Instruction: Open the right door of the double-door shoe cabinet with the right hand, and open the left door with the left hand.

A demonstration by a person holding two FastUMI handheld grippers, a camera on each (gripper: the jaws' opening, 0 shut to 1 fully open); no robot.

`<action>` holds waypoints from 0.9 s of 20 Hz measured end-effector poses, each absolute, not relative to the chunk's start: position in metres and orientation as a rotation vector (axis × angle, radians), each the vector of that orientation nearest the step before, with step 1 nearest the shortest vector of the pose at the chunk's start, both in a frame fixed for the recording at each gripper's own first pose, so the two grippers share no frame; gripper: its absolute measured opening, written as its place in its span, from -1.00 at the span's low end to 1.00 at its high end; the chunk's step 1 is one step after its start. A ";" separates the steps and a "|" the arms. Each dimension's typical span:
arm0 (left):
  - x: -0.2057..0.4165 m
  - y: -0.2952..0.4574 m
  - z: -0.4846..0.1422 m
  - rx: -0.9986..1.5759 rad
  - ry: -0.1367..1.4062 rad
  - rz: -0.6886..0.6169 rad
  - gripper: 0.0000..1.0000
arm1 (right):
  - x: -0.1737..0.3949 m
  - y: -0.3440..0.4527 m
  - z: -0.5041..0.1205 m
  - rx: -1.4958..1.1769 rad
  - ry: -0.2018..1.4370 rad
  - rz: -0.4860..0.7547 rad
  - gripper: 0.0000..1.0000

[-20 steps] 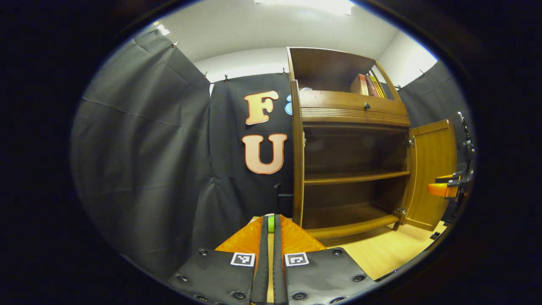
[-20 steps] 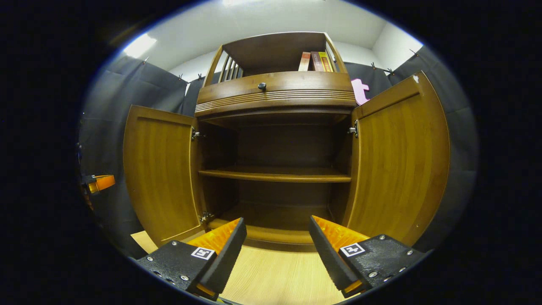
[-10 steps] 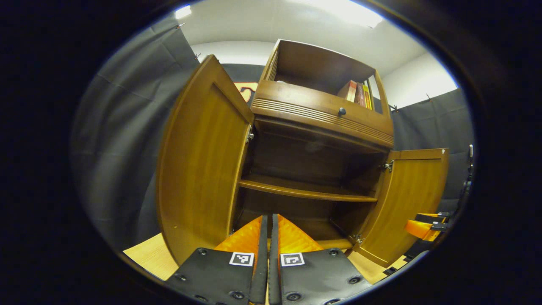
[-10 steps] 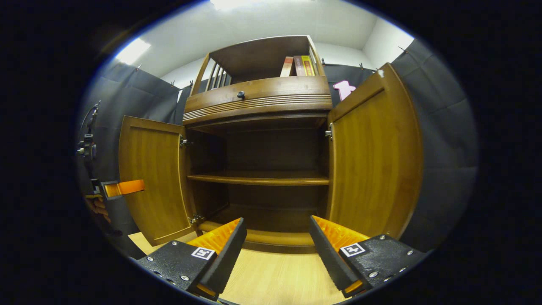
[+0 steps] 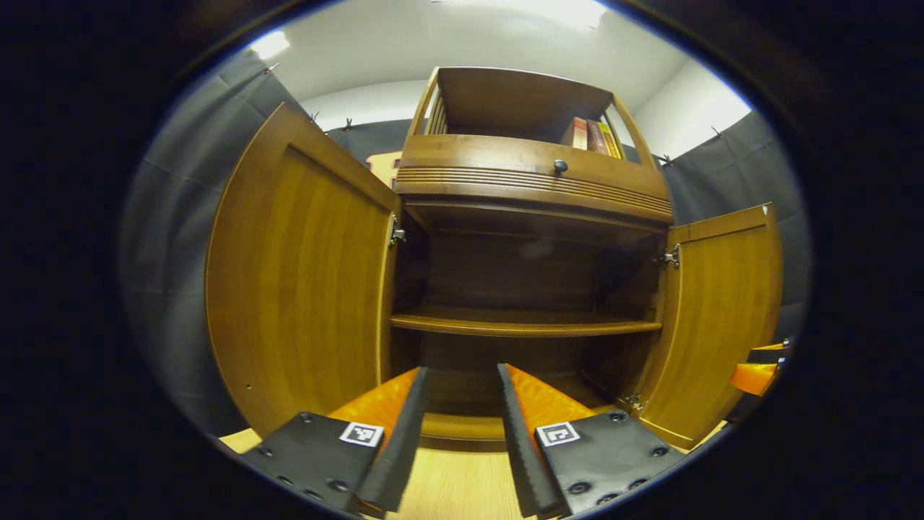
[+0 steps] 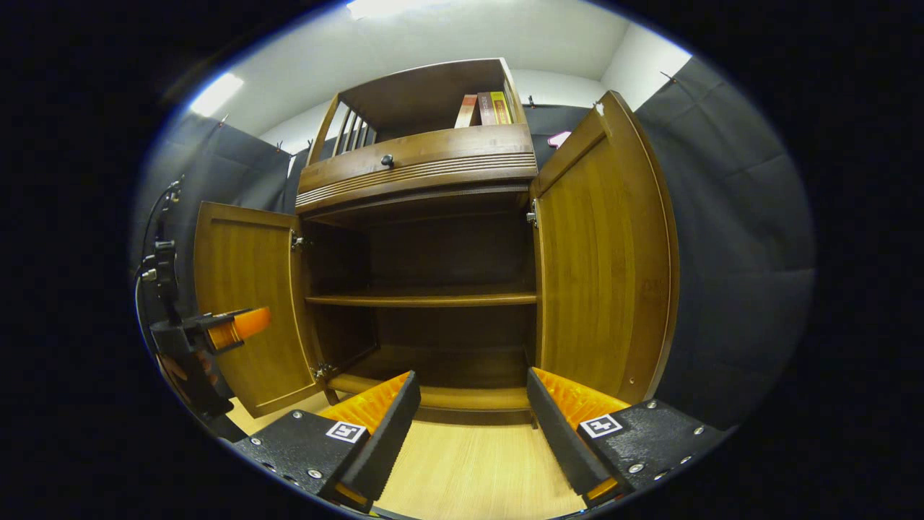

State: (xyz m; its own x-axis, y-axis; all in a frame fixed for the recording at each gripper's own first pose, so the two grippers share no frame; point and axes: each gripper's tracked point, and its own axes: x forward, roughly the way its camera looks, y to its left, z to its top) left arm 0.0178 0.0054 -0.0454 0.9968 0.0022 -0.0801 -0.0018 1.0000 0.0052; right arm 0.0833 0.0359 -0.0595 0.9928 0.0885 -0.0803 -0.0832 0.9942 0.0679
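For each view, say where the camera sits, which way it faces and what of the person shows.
Left gripper view: rides the left tongs, facing the open shoe cabinet from left of centre; own fingers apart.
Right gripper view: rides the right tongs, facing it from the right; own fingers apart.
Shared: left door, right door, shelf, books.

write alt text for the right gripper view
A wooden shoe cabinet stands with its left door and right door swung open, shelves bare. The right tool hangs open before it; books stand on top.
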 end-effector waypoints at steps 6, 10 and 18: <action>0.023 0.013 -0.051 0.025 0.102 0.034 0.94 | 0.090 0.040 -0.058 0.078 0.062 0.089 0.84; 0.021 0.017 -0.045 0.037 0.074 0.047 0.94 | 0.090 0.042 -0.060 0.083 0.061 0.094 0.84; 0.016 0.018 -0.028 0.076 0.004 0.048 0.89 | 0.090 0.043 -0.058 0.089 0.058 0.089 0.84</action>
